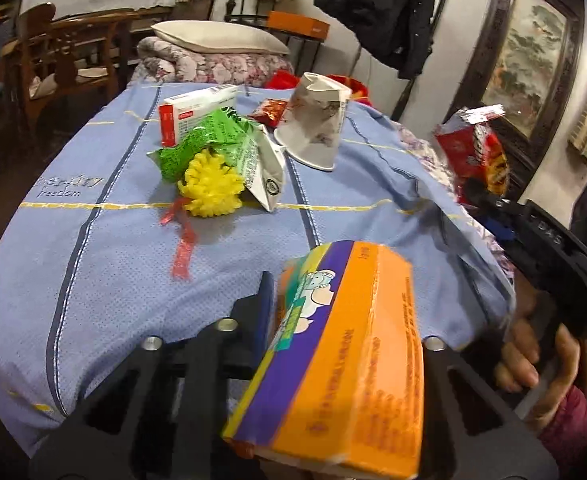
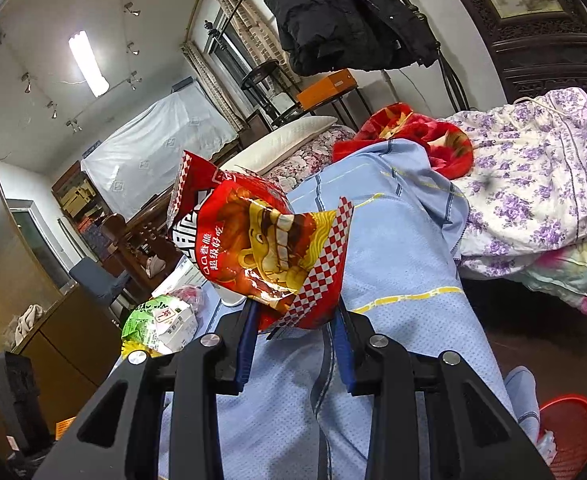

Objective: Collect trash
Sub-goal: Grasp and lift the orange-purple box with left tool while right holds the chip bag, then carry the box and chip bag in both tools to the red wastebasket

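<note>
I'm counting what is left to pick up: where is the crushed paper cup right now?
In the left wrist view the crushed paper cup lies tipped on the blue sheet, far centre, right of the green wrapper and beside a small red packet.

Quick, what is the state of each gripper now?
Left gripper: shut on the orange box.
Right gripper: shut on the red snack wrapper.

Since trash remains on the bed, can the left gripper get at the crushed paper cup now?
Probably not: the left gripper is shut on the orange box, though nothing blocks the paper cup.
</note>
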